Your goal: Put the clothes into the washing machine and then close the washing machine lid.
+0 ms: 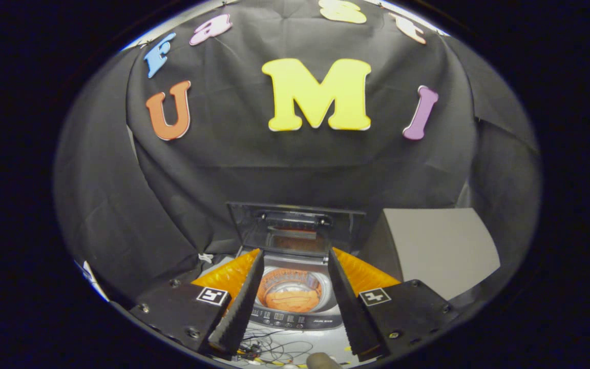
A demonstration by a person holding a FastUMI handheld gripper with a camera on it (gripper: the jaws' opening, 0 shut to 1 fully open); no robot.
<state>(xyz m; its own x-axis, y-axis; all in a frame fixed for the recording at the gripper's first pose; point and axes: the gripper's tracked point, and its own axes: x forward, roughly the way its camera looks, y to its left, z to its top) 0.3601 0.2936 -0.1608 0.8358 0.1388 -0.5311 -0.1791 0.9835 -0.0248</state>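
A small top-loading washing machine [295,319] stands just ahead of my fingers, seen through the gap between them. Its lid [295,228] is raised upright at the back. Orange clothes [290,297] lie inside the round drum. My gripper [295,256] is open, held above and in front of the machine, and nothing is between its fingers.
A grey box [438,246] stands to the right of the machine. Loose wires [269,351] lie on the surface in front of the control panel. Black cloth closes the booth behind and on both sides.
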